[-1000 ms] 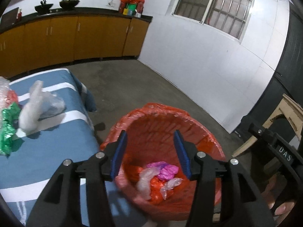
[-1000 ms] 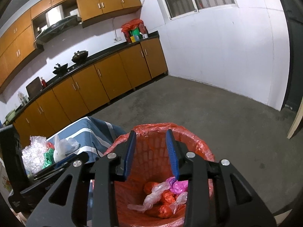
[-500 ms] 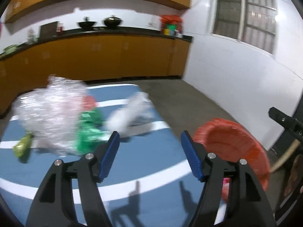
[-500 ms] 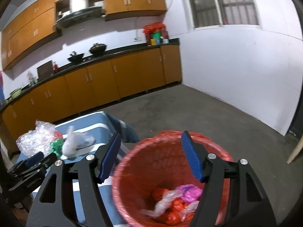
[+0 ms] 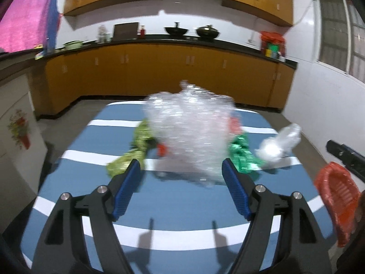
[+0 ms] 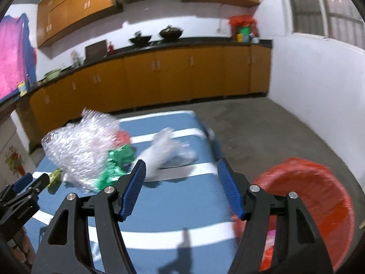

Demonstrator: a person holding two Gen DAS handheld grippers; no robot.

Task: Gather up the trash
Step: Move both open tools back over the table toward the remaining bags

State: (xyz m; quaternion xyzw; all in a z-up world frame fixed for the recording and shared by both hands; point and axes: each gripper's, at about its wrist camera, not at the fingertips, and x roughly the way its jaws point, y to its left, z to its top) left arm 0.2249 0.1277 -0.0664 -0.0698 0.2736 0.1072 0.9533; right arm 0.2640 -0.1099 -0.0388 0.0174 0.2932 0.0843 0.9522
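Observation:
A heap of trash lies on the blue striped table (image 5: 182, 201): a big wad of clear bubble wrap (image 5: 191, 132), a green foil wrapper (image 5: 241, 153), a yellow-green wrapper (image 5: 132, 153), a small red scrap (image 5: 162, 149) and a clear white bag (image 5: 278, 143). My left gripper (image 5: 181, 171) is open and empty, just short of the bubble wrap. My right gripper (image 6: 181, 171) is open and empty above the table, facing the white bag (image 6: 166, 153). The red bin (image 6: 308, 210) stands right of the table, with trash inside.
Orange kitchen cabinets (image 5: 159, 77) line the far wall under a dark counter with pots. A white wall (image 6: 319, 80) with a barred window is on the right. Grey concrete floor (image 6: 262, 127) lies between table and wall. The left gripper shows in the right wrist view (image 6: 20, 191).
Both grippers have swung left from over the red bin to face the table. Both jaws have opened wider. The bubble wrap heap now sits right in front of the left gripper.

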